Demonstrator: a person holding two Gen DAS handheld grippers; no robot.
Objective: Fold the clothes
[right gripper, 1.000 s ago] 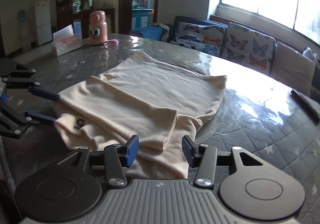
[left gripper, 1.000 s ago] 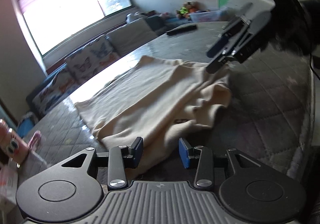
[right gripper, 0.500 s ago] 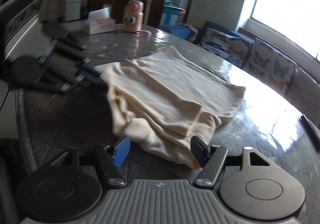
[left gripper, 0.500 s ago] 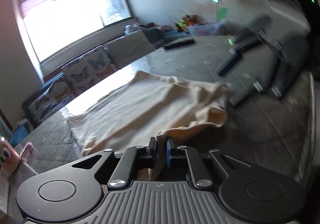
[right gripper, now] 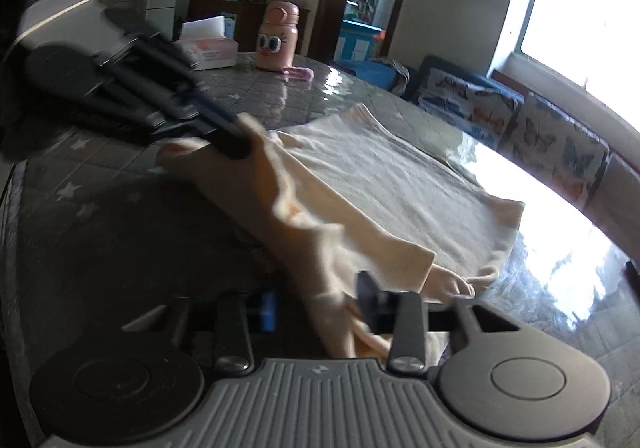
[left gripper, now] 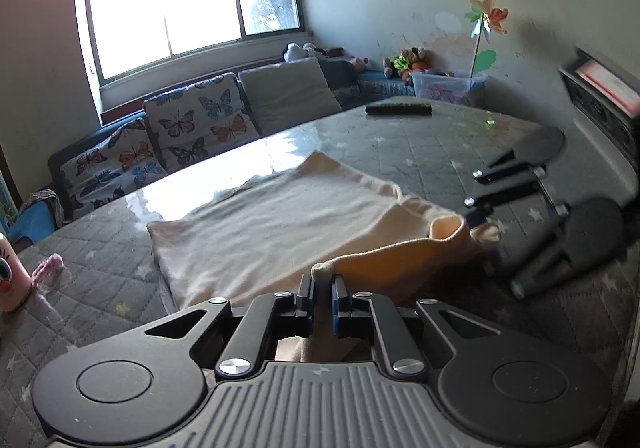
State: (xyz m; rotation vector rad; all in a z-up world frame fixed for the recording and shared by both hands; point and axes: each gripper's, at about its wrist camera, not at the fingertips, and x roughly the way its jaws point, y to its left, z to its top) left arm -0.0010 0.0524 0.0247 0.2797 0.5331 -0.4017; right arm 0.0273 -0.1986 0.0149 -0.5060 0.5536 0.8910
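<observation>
Jaws of my left gripper [left gripper: 322, 290] pinch the cream garment's [left gripper: 280, 220] near hem at the table [left gripper: 420, 156] edge, right gripper [right gripper: 316, 308] closing around it; next, carry both corners across evenly.

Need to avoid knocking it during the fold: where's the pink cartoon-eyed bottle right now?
The pink bottle stands upright at the table's far edge in the right wrist view, beside the tissue box, apart from the cream garment; the left wrist view catches it at far left.

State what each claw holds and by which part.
Left claw: cream garment, pinched at its near edge. Right claw: closing around the same edge, not yet gripping.
</observation>
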